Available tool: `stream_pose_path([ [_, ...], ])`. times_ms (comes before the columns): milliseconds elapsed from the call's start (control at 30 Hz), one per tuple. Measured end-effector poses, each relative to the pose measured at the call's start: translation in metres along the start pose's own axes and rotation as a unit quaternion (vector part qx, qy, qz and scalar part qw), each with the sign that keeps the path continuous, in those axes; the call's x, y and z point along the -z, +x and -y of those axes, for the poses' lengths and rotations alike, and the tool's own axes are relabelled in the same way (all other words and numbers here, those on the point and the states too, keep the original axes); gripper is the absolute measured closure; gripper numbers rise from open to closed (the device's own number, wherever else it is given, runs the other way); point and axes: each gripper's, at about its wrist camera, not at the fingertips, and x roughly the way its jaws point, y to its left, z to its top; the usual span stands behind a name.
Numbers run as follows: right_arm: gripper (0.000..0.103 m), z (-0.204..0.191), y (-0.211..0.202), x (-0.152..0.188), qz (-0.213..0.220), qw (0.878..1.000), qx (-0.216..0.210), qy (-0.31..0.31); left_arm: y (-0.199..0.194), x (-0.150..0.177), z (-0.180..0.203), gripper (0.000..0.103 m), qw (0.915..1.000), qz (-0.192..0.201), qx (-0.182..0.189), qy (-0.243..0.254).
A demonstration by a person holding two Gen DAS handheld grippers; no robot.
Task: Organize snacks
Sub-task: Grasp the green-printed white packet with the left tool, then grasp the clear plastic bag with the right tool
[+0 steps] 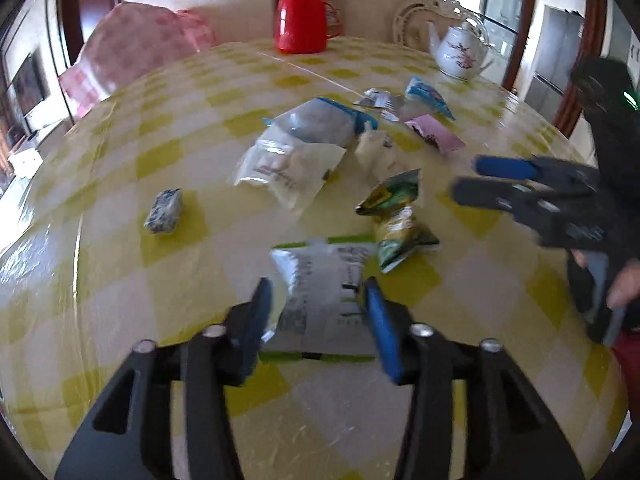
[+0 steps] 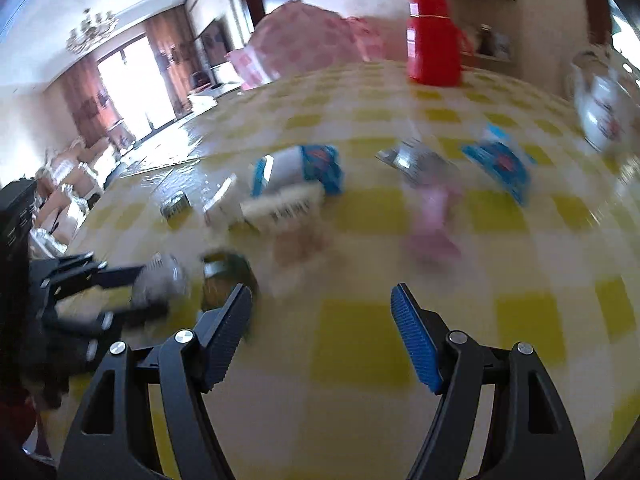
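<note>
Left gripper [image 1: 318, 300] fingers [image 1: 380, 320] straddle a white, green-edged snack packet [image 1: 324, 292] on the yellow-checked desk [image 1: 120, 320]; more wrapped snacks [image 1: 296, 152] lie beyond.

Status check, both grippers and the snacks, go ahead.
Left gripper straddles the white green-edged packet, grip unclear. Right gripper open, empty. Green-gold snack bag close beside the packet.
</note>
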Motion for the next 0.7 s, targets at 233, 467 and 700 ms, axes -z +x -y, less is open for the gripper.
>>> stream_pose_path([
  [233,0.043,-0.027,0.048,-0.031,-0.032,0.999,-0.013,-0.035,0.008,-0.003,-0.004,0.028,0.9998,-0.016,-0.013,-0.004],
  [467,0.070,-0.025,0.031,-0.027,-0.001,0.999,0.011,-0.052,0.015,-0.002,0.001,0.040,0.9998,-0.012,-0.017,-0.002],
  [700,0.100,-0.010,0.005,-0.018,-0.008,0.999,0.009,-0.034,0.003,0.010,0.021,0.059,0.9998,-0.014,-0.005,0.011],
])
